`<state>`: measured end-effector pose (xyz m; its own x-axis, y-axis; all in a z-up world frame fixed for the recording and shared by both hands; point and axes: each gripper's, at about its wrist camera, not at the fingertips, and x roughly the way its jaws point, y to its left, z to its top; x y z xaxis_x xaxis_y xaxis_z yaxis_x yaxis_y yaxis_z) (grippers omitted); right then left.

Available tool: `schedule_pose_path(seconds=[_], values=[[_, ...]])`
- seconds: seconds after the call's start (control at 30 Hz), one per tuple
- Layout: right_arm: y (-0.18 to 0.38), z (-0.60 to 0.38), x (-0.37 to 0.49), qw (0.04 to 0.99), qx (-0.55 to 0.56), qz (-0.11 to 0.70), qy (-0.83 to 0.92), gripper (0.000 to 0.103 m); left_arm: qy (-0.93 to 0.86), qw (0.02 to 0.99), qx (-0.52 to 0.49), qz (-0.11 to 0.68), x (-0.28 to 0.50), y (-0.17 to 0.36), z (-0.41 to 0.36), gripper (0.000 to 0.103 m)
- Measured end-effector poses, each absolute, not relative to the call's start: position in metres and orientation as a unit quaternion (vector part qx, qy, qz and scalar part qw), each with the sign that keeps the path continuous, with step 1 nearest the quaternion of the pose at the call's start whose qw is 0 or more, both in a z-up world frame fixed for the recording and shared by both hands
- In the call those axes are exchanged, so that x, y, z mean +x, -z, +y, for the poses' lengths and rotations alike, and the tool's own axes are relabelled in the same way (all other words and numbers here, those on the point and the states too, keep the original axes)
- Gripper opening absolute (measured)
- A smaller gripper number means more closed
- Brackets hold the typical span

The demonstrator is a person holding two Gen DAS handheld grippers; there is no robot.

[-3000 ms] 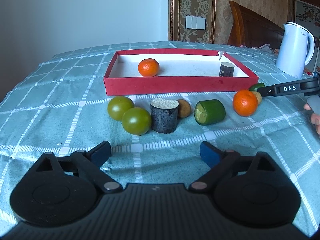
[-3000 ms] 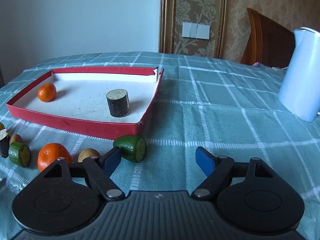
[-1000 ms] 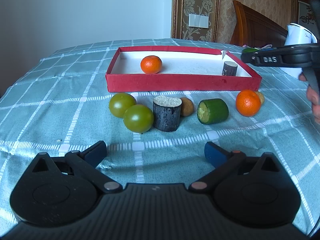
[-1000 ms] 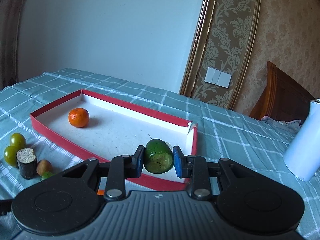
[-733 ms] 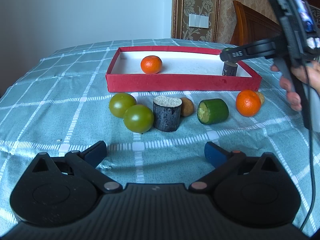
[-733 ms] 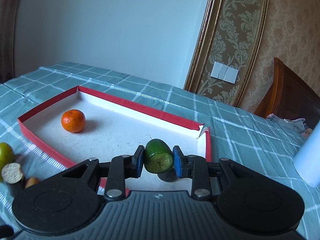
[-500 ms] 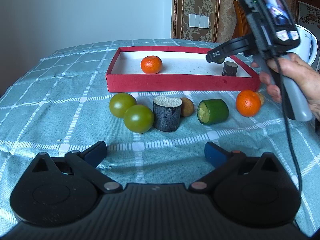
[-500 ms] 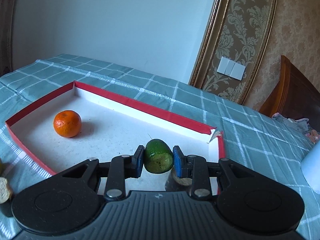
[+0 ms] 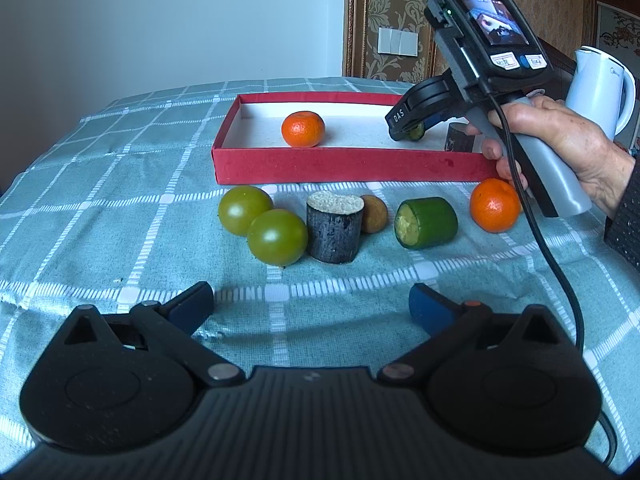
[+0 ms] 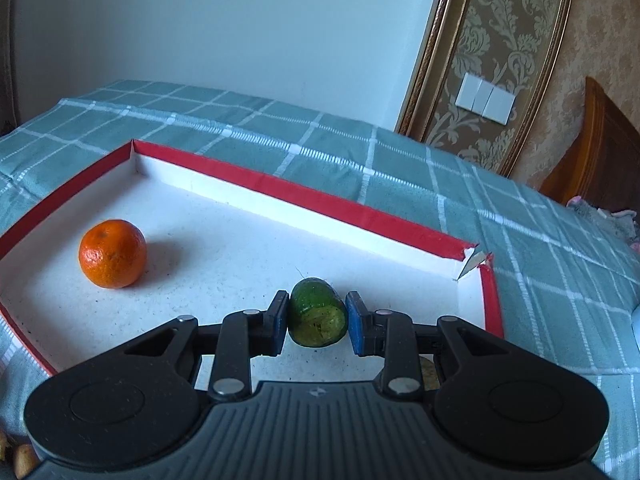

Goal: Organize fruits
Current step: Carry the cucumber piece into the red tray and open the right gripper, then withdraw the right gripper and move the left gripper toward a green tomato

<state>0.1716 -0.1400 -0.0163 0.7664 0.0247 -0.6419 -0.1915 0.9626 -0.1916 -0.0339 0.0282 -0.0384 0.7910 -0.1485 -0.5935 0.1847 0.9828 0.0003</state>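
Note:
My right gripper (image 10: 318, 322) is shut on a green cucumber piece (image 10: 317, 312) and holds it over the white floor of the red tray (image 10: 256, 178), near its right end. It also shows in the left wrist view (image 9: 414, 130). An orange (image 10: 112, 254) lies in the tray's left part, and a dark cylinder (image 9: 458, 140) stands at its right end. My left gripper (image 9: 312, 306) is open and empty above the cloth. In front of it lie two green tomatoes (image 9: 276, 236), a dark cylinder (image 9: 334, 226), a brown fruit (image 9: 374, 220), a green piece (image 9: 426, 222) and an orange (image 9: 494, 206).
A white kettle (image 9: 598, 90) stands at the back right on the checked teal tablecloth (image 9: 100, 208). A wooden headboard (image 10: 600, 160) and a papered wall lie behind. The hand with the right gripper and its cable (image 9: 552, 264) hang over the table's right side.
My right gripper picked up the green piece beside the tray, lifted it and carried it left over the tray, lowering toward its floor. My left gripper has barely moved.

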Motion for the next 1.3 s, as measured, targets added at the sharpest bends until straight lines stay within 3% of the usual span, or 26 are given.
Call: schedule_pose_path(seconds=[0.47, 0.6, 0.77, 1.3], values=[[0.016, -0.145, 0.166, 0.934, -0.124, 0.331, -0.061, 0.030, 0.088, 0.946, 0.029, 0.311, -0.034, 0.039, 0.027, 0.103], [0.015, -0.150, 0.159, 0.935, -0.117, 0.330, -0.059, 0.036, 0.088, 0.946, 0.029, 0.311, -0.035, 0.038, 0.027, 0.103], [0.003, -0.164, 0.118, 0.951, -0.107, 0.286, -0.045, 0.048, 0.082, 0.947, 0.027, 0.311, -0.035, 0.038, 0.029, 0.103], [0.018, -0.248, -0.004, 0.958, -0.019, 0.284, -0.042, 0.048, 0.054, 0.952, -0.002, 0.302, -0.035, 0.034, 0.041, 0.103]])
